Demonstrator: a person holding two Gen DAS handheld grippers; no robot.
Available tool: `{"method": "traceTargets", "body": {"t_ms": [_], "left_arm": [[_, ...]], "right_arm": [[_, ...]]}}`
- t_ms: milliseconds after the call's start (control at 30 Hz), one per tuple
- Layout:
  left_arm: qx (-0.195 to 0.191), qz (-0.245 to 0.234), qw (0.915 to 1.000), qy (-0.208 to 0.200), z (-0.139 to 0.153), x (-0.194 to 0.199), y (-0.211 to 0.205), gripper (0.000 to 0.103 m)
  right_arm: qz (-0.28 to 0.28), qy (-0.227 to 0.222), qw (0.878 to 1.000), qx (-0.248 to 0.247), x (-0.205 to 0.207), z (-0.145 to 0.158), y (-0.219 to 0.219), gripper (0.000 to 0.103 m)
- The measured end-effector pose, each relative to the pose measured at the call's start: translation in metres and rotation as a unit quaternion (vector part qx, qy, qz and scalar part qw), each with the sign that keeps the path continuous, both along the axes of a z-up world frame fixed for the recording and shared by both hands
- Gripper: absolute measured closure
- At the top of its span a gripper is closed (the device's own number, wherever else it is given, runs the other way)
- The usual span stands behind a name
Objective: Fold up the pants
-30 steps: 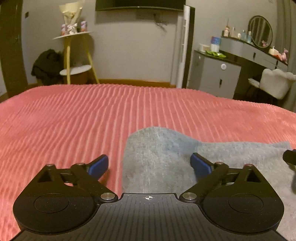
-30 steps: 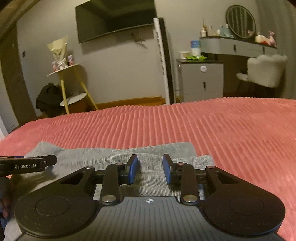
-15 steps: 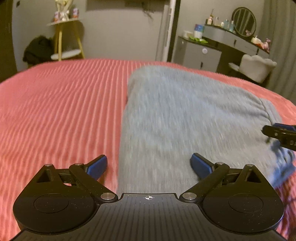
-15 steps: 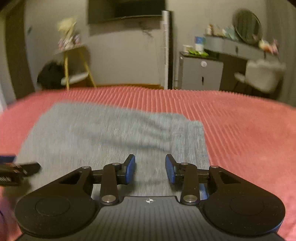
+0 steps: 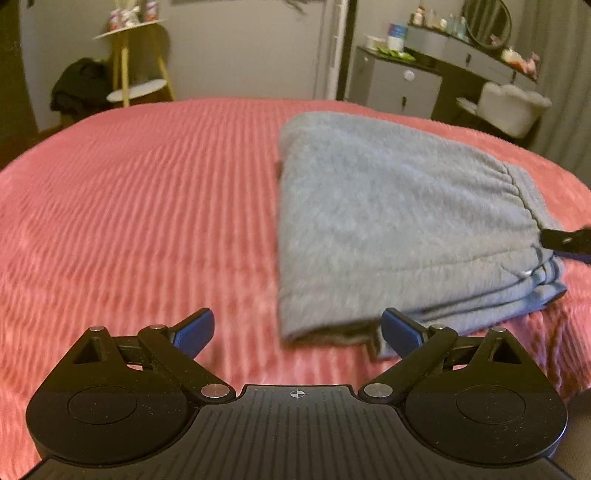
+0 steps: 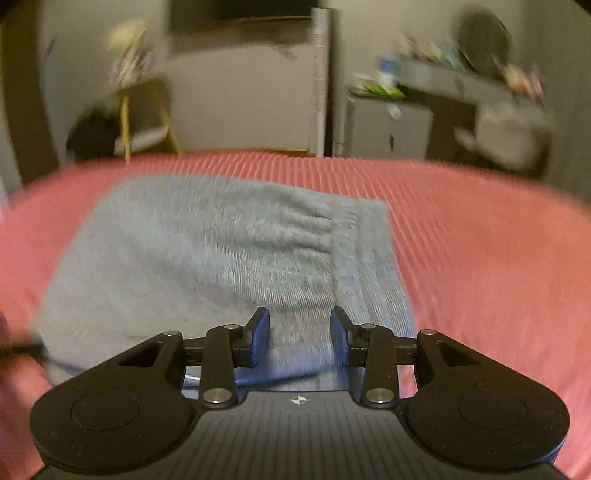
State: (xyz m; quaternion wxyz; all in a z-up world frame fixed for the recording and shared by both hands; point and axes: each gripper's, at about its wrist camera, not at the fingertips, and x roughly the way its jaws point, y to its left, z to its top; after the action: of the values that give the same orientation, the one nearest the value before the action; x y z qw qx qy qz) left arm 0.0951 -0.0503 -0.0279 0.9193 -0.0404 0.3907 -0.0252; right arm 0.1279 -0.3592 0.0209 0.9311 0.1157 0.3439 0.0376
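Note:
Grey pants (image 5: 399,218) lie folded in a thick stack on the red ribbed bedspread (image 5: 140,206). They also show in the right wrist view (image 6: 207,266), waistband to the right. My left gripper (image 5: 297,330) is wide open and empty, above the bed at the stack's near left corner. My right gripper (image 6: 300,338) is partly open with nothing between its pads, over the near edge of the pants by the waistband. Its tip shows at the right edge of the left wrist view (image 5: 569,242).
Beyond the bed stand a yellow-legged side table (image 5: 136,70) with dark clothes beside it, a tall white tower fan (image 5: 332,48), a grey cabinet (image 5: 395,85), a vanity with a round mirror (image 5: 487,18) and a white chair (image 5: 513,107).
Both grippers have risen and pulled back toward me, so the folded pants now show whole. The left gripper shifted left off the stack. The right pads opened slightly.

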Motion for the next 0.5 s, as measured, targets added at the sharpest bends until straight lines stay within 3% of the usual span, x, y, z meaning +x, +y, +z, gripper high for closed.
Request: {"method": "traceTargets", "body": {"t_ms": [33,67,133,233,333,433,500], "left_arm": [[-0.022,0.014,0.9996,-0.003,-0.004,-0.005,0.006,0.003],[-0.050,0.031,0.9983,-0.004,-0.007,-0.010,0.012,0.003],[-0.123,0.069,0.9900,0.007,-0.016,-0.015,0.025,0.003],[-0.228,0.116,0.9667,0.012,-0.025,-0.012,0.043,0.003],[-0.275,0.139,0.9515,-0.005,-0.032,-0.006,0.052,0.003],[-0.306,0.126,0.9437,0.005,-0.038,0.001,0.054,0.004],[-0.330,0.106,0.9379,0.005,-0.039,0.003,0.055,0.004]], "right_arm": [[-0.026,0.013,0.997,0.068,-0.005,-0.002,-0.016,0.041],[-0.057,0.029,0.988,0.141,-0.012,-0.009,-0.034,0.030],[-0.097,0.033,0.957,0.272,-0.026,-0.030,-0.062,0.026],[-0.133,0.048,0.907,0.396,-0.036,-0.060,-0.083,0.026],[-0.125,0.051,0.887,0.441,-0.032,-0.074,-0.084,0.026],[-0.121,0.044,0.880,0.457,-0.026,-0.080,-0.084,0.026],[-0.131,0.032,0.881,0.453,-0.024,-0.083,-0.089,0.026]]}}
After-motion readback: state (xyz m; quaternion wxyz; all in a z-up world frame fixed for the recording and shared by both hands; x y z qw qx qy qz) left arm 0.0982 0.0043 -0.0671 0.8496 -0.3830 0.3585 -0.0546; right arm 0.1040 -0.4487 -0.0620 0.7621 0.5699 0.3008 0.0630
